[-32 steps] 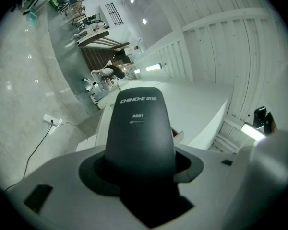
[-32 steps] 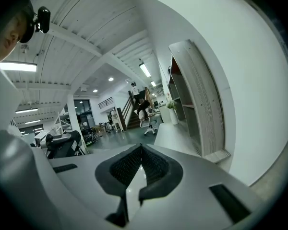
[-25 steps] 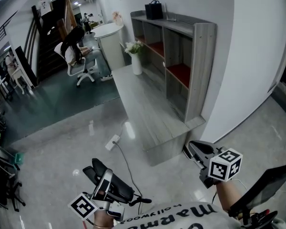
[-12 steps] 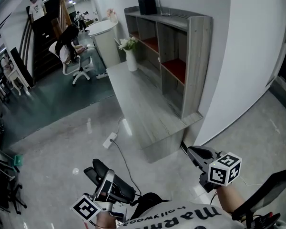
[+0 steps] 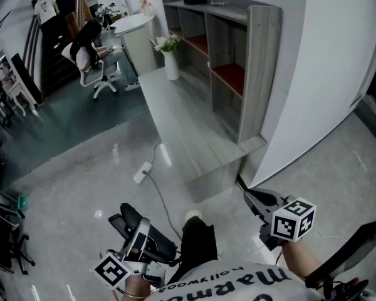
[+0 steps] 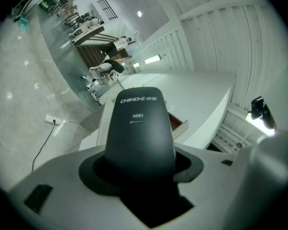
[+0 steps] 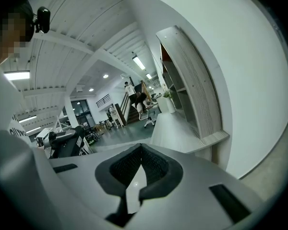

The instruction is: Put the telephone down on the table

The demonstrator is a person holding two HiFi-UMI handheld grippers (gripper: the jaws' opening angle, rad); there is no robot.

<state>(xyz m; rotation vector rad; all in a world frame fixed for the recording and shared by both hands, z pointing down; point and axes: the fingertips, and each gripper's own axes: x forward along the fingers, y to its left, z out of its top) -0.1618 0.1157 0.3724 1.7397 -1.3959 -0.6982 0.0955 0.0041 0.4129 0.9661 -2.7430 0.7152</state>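
A black telephone handset point(image 5: 151, 242) sits in my left gripper point(image 5: 140, 238), low at the left of the head view. In the left gripper view the handset point(image 6: 140, 128) fills the space between the jaws, which are shut on it, and it points away from me. My right gripper point(image 5: 249, 197) is at the lower right with its jaws closed together and nothing in them; its pads point(image 7: 151, 163) meet at the tip. The long grey table point(image 5: 175, 124) lies ahead, beyond both grippers, and also shows in the right gripper view as the table point(image 7: 175, 131).
A grey shelf unit point(image 5: 238, 49) stands along the table's right side against the white wall. A white vase of flowers point(image 5: 170, 64) stands at the table's far end. A power strip with its cable point(image 5: 141, 171) lies on the floor. A person sits on an office chair point(image 5: 91, 52) far back.
The table and shelf have come a little nearer in the head view. A dark trouser leg and shoe have appeared between the grippers. Both grips look the same.
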